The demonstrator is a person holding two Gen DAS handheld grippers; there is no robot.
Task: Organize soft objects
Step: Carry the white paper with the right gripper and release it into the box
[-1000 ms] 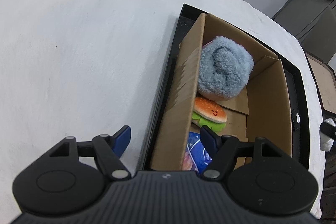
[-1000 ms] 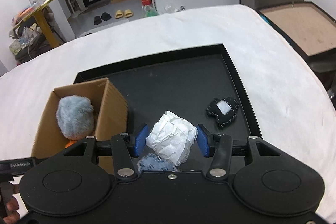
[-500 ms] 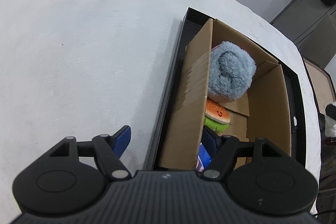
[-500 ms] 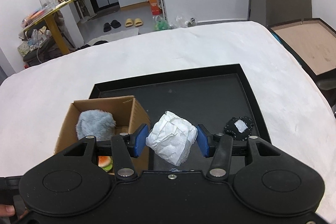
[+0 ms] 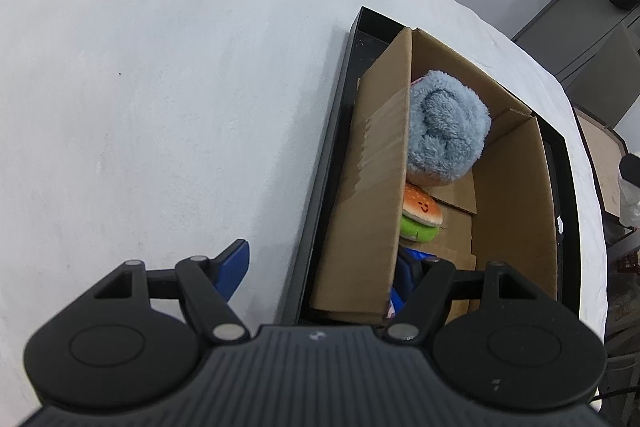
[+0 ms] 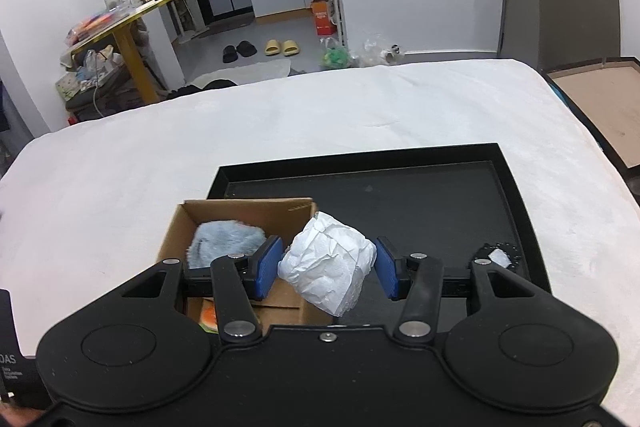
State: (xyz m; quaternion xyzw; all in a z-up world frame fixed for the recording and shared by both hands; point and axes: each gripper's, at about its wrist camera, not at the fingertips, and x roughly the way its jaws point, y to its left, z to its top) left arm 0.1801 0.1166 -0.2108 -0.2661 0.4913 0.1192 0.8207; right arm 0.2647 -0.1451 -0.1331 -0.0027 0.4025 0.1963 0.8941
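Observation:
A cardboard box (image 5: 368,187) stands in the left end of a black tray (image 6: 400,187). It holds a fluffy blue plush (image 5: 444,135), a burger plush (image 5: 420,213) and a blue item (image 5: 394,297) at its near end. My left gripper (image 5: 324,263) is open and straddles the box's near left wall, one finger inside, one over the white table. My right gripper (image 6: 327,269) is shut on a crumpled white paper ball (image 6: 328,269), held above the box's right wall (image 6: 306,227). A black patch with a white label (image 6: 496,257) lies in the tray at right.
The white-covered table (image 5: 160,87) spreads left of and beyond the tray. A brown board in a black frame (image 6: 600,99) sits off the table's right side. The room floor beyond holds slippers and a yellow side table.
My right gripper has risen and shifted left with the paper ball, now over the box's right wall. My left gripper has pulled back a little, still straddling the box wall.

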